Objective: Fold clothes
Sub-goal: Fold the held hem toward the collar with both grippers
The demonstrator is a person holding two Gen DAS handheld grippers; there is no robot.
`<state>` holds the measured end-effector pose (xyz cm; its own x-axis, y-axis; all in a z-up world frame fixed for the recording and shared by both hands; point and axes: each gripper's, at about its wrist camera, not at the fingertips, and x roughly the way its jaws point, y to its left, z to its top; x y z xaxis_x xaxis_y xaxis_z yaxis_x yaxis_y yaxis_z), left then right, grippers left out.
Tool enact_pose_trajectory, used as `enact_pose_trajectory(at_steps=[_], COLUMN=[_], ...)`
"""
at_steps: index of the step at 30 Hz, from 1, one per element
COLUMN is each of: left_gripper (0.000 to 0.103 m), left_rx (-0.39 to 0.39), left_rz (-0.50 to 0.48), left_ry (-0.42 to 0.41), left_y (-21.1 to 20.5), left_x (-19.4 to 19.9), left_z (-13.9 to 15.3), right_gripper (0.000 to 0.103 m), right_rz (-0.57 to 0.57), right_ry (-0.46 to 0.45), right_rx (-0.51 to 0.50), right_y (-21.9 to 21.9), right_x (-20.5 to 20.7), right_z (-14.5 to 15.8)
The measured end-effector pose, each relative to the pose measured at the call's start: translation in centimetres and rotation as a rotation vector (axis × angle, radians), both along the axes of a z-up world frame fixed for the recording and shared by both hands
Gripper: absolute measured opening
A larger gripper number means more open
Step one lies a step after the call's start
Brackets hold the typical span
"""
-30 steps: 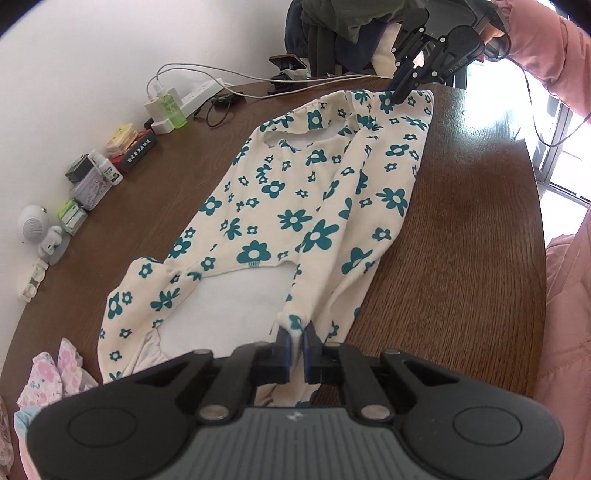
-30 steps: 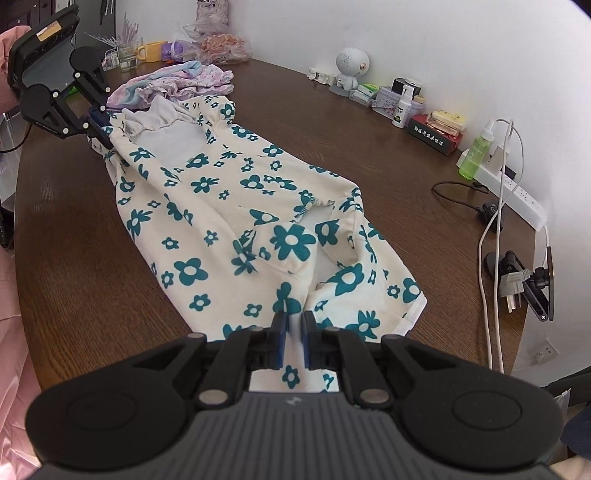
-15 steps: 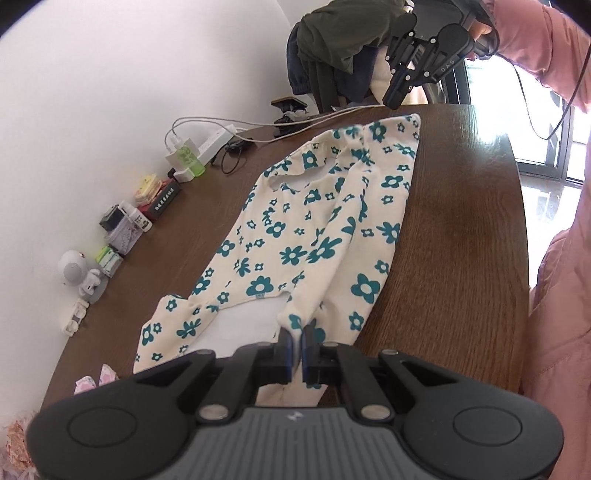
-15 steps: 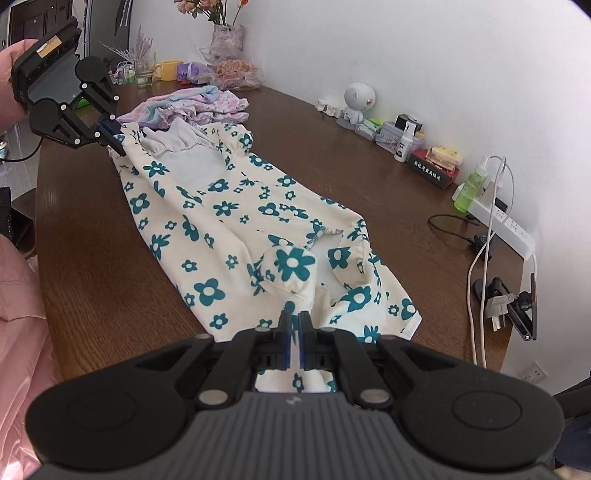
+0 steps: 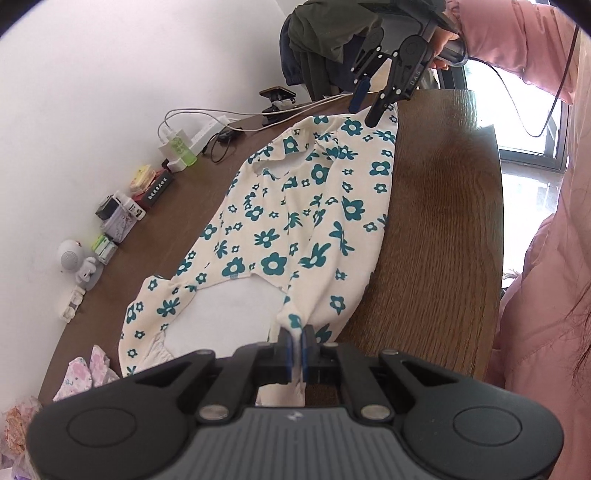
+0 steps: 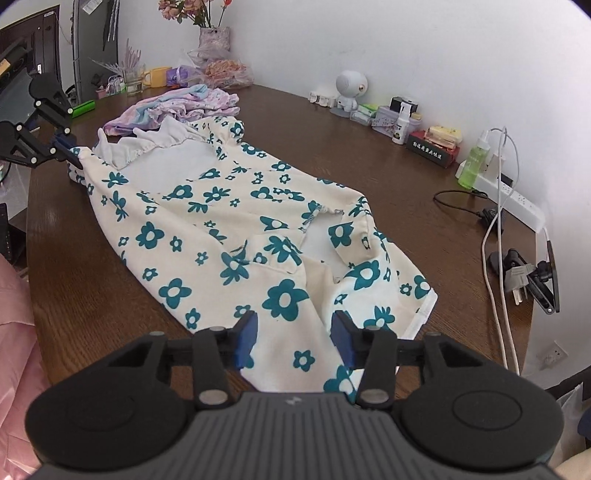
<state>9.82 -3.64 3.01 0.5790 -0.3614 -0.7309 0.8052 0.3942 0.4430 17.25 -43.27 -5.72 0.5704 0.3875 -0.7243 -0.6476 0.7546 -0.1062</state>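
Left wrist view: left claw [image 5: 295, 345] sits low over the near edge of the brown wood-grain counter [image 5: 443, 206], aimed along the garment. Blue pads pressed together on a bunched corner at the hem end of the cream garment with teal flower print [image 5: 295, 221]; fabric feeds straight up between them. Garment lies lengthwise on the counter, running away from this camera. At the far end the right claw [image 5: 364, 101] hangs from a hand in a pink sleeve [image 5: 517, 40], tilted down over the garment's far edge, fingers visibly parted. Only this view shows the pink sleeve, the dark green jacket [image 5: 332, 33] behind the counter and a window at right.

Right wrist view: right claw [image 6: 293, 341] hovers just above the garment [image 6: 221, 221] end nearest it, blue pads spread wide, nothing between them but cloth lying below; contact with fabric can't be confirmed. Left claw [image 6: 72, 153] at far left, closed on the garment's far corner, lifting that corner slightly. Seen better here: pile of pastel pink-purple clothes [image 6: 177, 107] beyond the garment, white round robot-shaped gadget [image 6: 351, 88], green spray bottle [image 6: 471, 166], white power strip [image 6: 517, 201] with cables, along the wall.
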Motion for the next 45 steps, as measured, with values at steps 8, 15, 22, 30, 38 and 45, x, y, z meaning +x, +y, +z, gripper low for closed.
enact_pose_trajectory(at_steps=[8,15,22,30,38,45], left_gripper=[0.004,0.004,0.004,0.004,0.006,0.013], left_rx=[-0.024,-0.041,-0.077,0.049,0.159,0.106], left_rz=[0.034,0.047,0.082,0.008,-0.017,-0.009], left_ry=[0.018,-0.029,-0.130,-0.147,0.079,0.127], left_y=[0.7,0.8,1.7,0.8,-0.5,0.2], left_x=[0.0,-1.1,-4.2,2.1,11.8,13.6], left_z=[-0.4,-0.4,0.0,1.3,-2.3,-3.3], right_gripper=[0.004,0.002,0.001,0.001,0.002,0.002], right_rz=[0.076,0.098,0.035,0.005,0.010,-0.031], right_ry=[0.055,-0.005,-0.139,-0.171,-0.068,0.002], right_rx=[-0.072,-0.059,0.045,0.005,-0.133,-0.109], right_y=[0.9,0.6,-1.0,-1.0,1.4,1.2], right_x=[0.2,-4.2,-9.6,-6.6,1.1,1.6], right_z=[-0.4,1.3,2.6,2.8,0.5,-2.3])
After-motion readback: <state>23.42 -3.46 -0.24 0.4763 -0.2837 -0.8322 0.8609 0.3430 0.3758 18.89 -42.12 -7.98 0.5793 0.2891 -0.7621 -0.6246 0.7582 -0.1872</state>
